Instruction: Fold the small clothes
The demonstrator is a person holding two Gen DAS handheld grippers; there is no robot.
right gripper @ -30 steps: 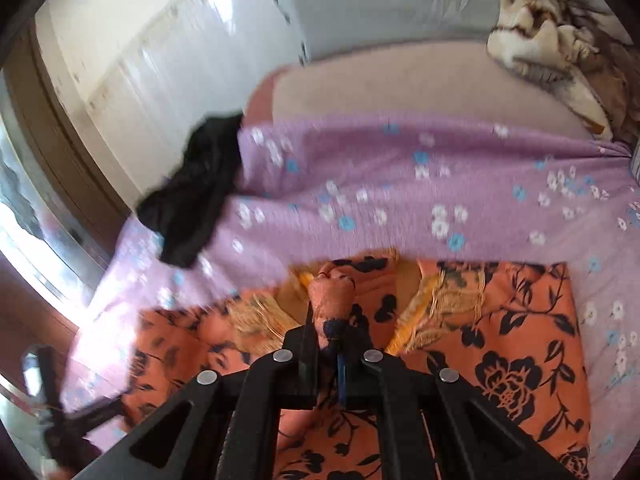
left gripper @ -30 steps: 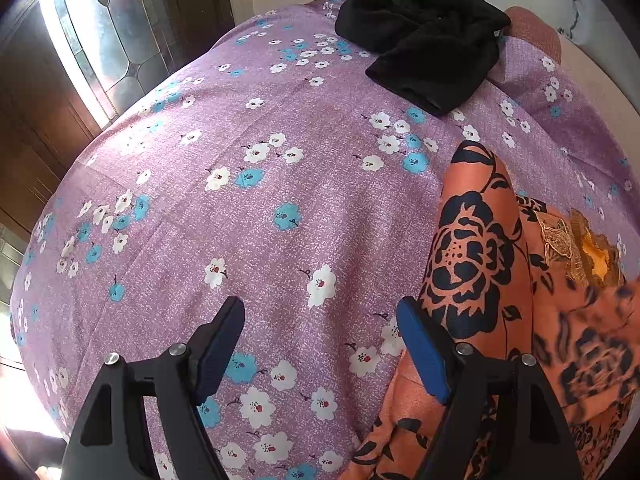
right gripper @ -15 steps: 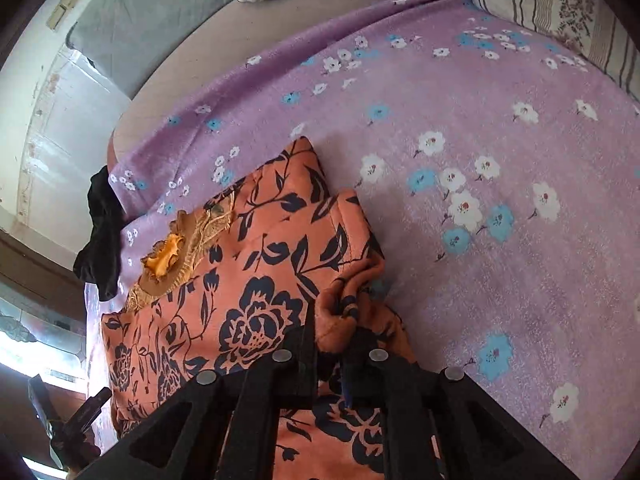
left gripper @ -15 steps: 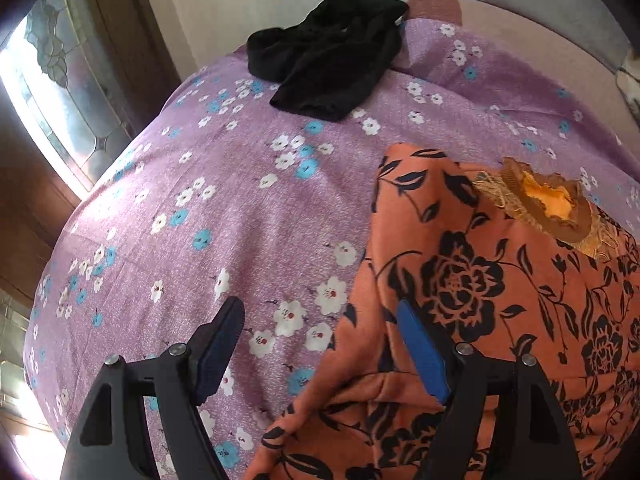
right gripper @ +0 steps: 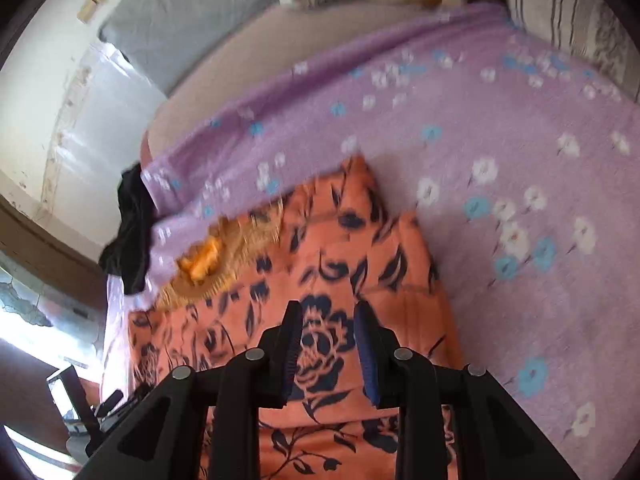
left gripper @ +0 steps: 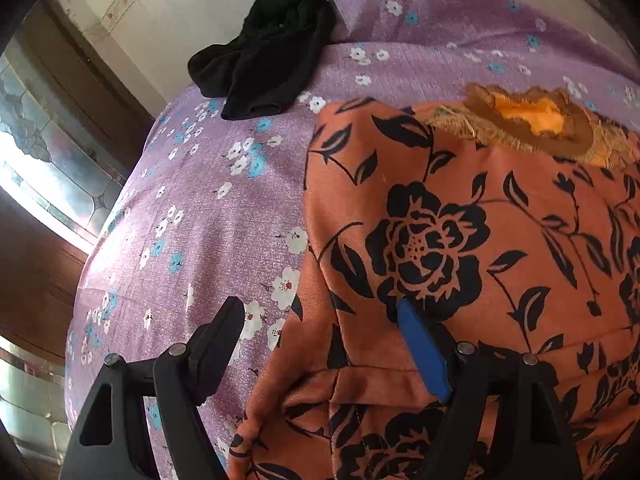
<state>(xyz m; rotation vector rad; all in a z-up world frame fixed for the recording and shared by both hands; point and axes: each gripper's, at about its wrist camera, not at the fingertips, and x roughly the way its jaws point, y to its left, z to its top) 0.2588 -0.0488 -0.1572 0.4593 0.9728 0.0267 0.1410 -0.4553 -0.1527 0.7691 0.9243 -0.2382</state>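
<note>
An orange garment with black flower print (left gripper: 460, 240) lies flat on a bed covered by a purple floral sheet (left gripper: 208, 220), its embroidered neckline (left gripper: 532, 120) toward the far edge. The left hand-held gripper (left gripper: 320, 316) stands wide, its jaws straddling the garment's near left edge without pressing it. The right hand-held gripper (right gripper: 326, 314) hovers over the garment's folded right part; its jaws are opening and narrow, nothing pinched. A black garment (left gripper: 272, 56) lies near the bed's far corner.
</note>
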